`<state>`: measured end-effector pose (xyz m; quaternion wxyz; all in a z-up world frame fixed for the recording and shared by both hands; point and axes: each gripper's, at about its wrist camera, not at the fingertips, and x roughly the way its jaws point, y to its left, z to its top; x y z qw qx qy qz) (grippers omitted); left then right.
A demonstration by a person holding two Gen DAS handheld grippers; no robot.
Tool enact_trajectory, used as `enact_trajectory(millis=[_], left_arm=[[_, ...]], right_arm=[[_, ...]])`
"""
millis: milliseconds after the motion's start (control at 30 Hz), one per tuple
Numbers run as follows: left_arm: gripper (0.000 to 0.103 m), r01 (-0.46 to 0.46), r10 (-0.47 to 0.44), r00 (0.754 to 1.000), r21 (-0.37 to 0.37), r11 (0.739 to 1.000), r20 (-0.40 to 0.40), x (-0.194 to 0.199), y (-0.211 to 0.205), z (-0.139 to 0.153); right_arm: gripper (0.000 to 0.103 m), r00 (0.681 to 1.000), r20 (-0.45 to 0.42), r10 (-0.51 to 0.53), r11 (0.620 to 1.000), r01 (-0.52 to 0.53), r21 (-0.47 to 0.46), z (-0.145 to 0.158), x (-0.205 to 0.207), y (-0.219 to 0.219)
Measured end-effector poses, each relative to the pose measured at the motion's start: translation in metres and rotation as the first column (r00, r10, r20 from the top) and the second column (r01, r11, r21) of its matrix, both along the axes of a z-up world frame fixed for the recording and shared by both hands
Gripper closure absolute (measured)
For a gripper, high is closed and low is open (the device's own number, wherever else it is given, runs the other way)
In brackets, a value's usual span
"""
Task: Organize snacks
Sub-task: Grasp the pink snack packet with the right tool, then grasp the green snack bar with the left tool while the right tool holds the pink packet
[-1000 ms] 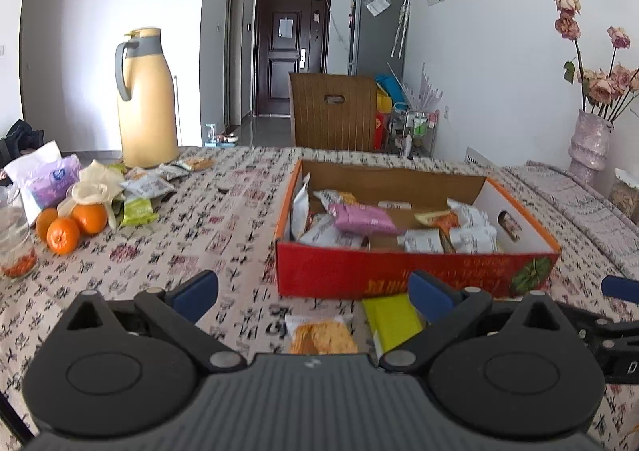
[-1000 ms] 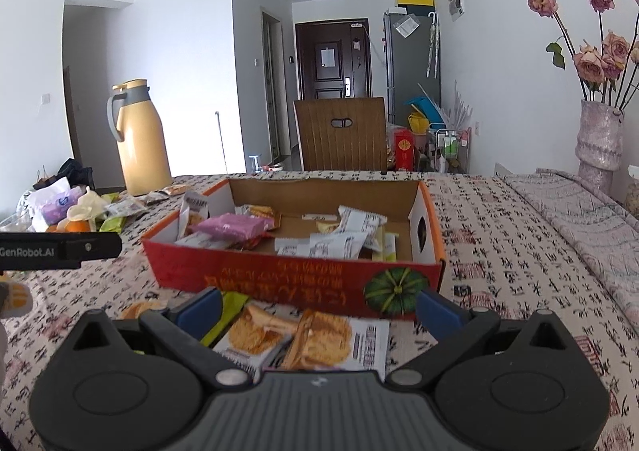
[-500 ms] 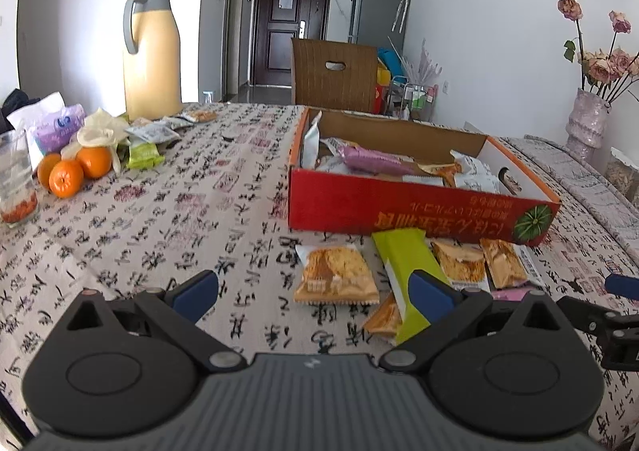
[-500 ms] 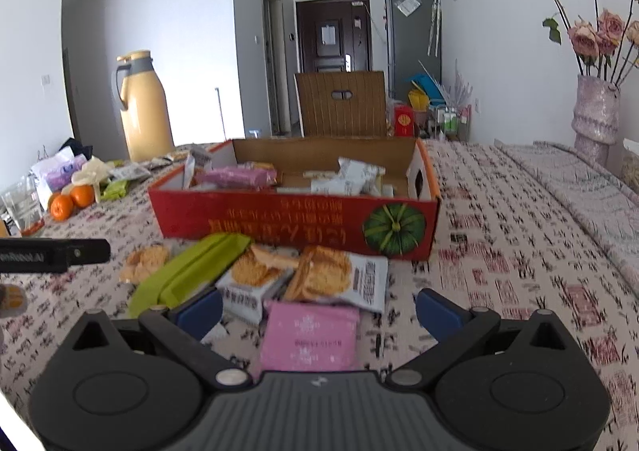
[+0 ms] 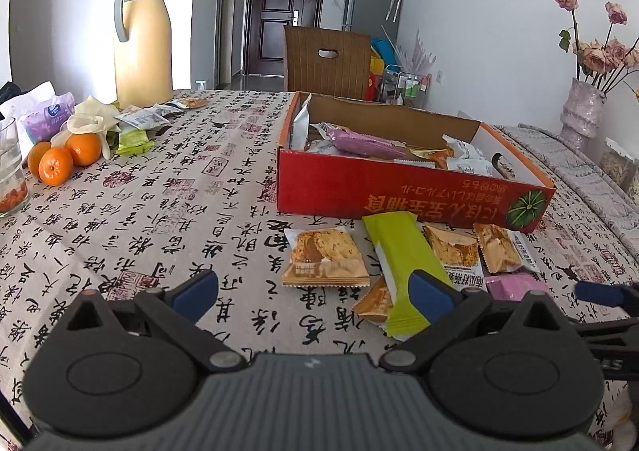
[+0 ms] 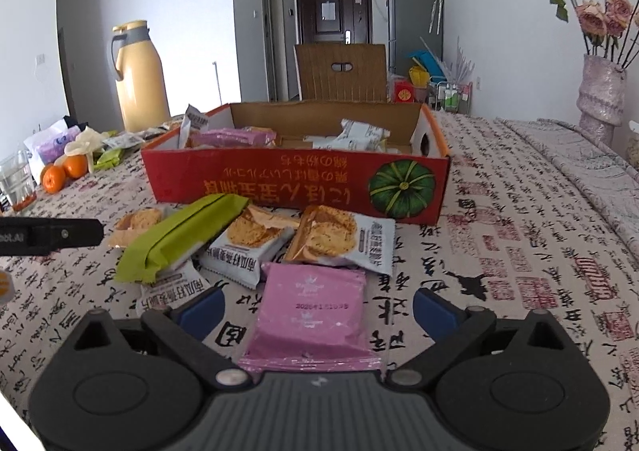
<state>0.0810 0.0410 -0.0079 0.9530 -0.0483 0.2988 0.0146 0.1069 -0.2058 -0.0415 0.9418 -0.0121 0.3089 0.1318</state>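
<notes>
Snacks that a second earlier had been mostly hidden under the gripper bodies lay in full view in front of the red box, since both cameras had tipped down toward the printed tablecloth. At far left stood the yellow thermos, with oranges and a small heap of packets beside them, well apart from the box. A glass at the left edge was cut off by the frame, and what it held was hard to make out. The left gripper had its blue pads wide apart with nothing between them; a cracker packet lay just ahead of the gap, and the right pad overlapped the near end of a green packet in the picture, though contact could not be judged. Packets inside the box were partly hidden by its front wall. Further right, two more cracker packets lay against the foot of the box. The right gripper was closing, its pads not yet touching anything; a pink packet lay flat on the cloth between them, its near edge hidden under the gripper body. Only a dark tip of the left gripper showed in the right wrist view. At far right a vase of dried roses was cropped by the frame.
</notes>
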Motion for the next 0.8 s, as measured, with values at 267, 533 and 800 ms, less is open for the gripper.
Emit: enact_trajectory(millis=[267, 533, 800], left_arm=[[0.0, 0.002, -0.002, 1.0, 0.001, 1.0, -0.008, 0.002, -0.002, 0.0], [0.0, 0.011, -0.011, 1.0, 0.005, 1.0, -0.018, 0.009, -0.008, 0.001], [0.0, 0.023, -0.023, 0.999, -0.007, 1.0, -0.035, 0.027, -0.018, 0.007]], right_arm=[[0.04, 0.998, -0.056, -0.014, 1.0, 0.014, 0.001, -0.012, 0.018, 0.008], [0.042, 1.0, -0.028, 0.001, 1.0, -0.001, -0.003, -0.011, 0.01, 0.007], [0.042, 0.999, 0.024, -0.044, 0.998, 0.043, 0.038, 0.003, 0.007, -0.015]])
